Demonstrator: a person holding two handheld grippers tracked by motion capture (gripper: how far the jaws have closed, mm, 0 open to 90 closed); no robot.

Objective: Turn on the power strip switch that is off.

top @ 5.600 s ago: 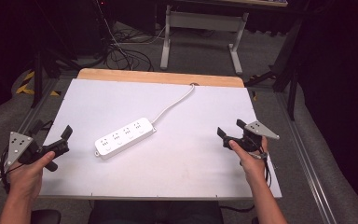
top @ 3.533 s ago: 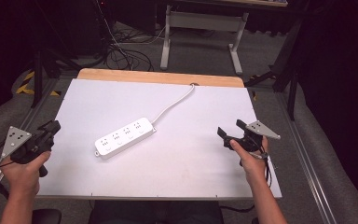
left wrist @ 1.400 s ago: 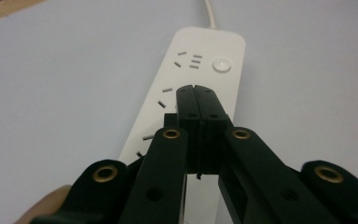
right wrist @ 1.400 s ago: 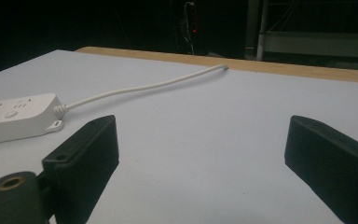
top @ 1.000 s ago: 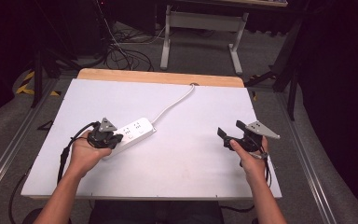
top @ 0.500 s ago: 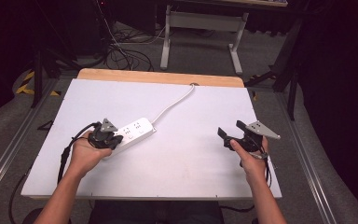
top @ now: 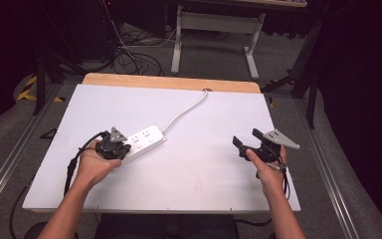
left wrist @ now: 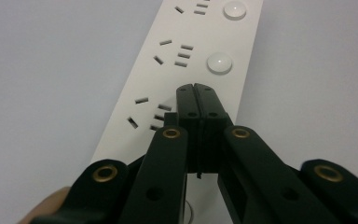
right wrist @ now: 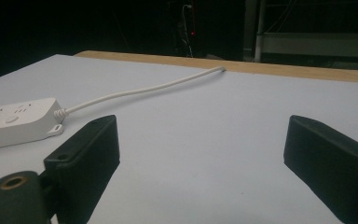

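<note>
A white power strip (top: 146, 139) lies left of the middle of the white table (top: 204, 174), and its white cord (top: 184, 112) runs to the far edge. My left gripper (top: 124, 150) is over the strip's near end. In the left gripper view its jaws (left wrist: 196, 88) are shut with nothing between them. The tips are on the strip's (left wrist: 186, 51) top face beside a socket, in line with two round buttons (left wrist: 219, 63). I cannot tell whether they press on it. My right gripper (top: 246, 138) is held at the table's right, open and empty (right wrist: 205, 140), facing the strip (right wrist: 14, 121) and cord (right wrist: 140, 91).
A wooden strip (top: 169, 82) edges the table's far side. Metal rails (top: 10, 159) run along both sides of the table. A metal stand (top: 214, 30) and black cables (top: 124, 55) are on the floor beyond. The left gripper's black cable (top: 72, 167) trails over the table.
My left hand came in from the table's left edge and set its gripper on the power strip's near end. Over the last second it has stayed there. The right gripper has kept still.
</note>
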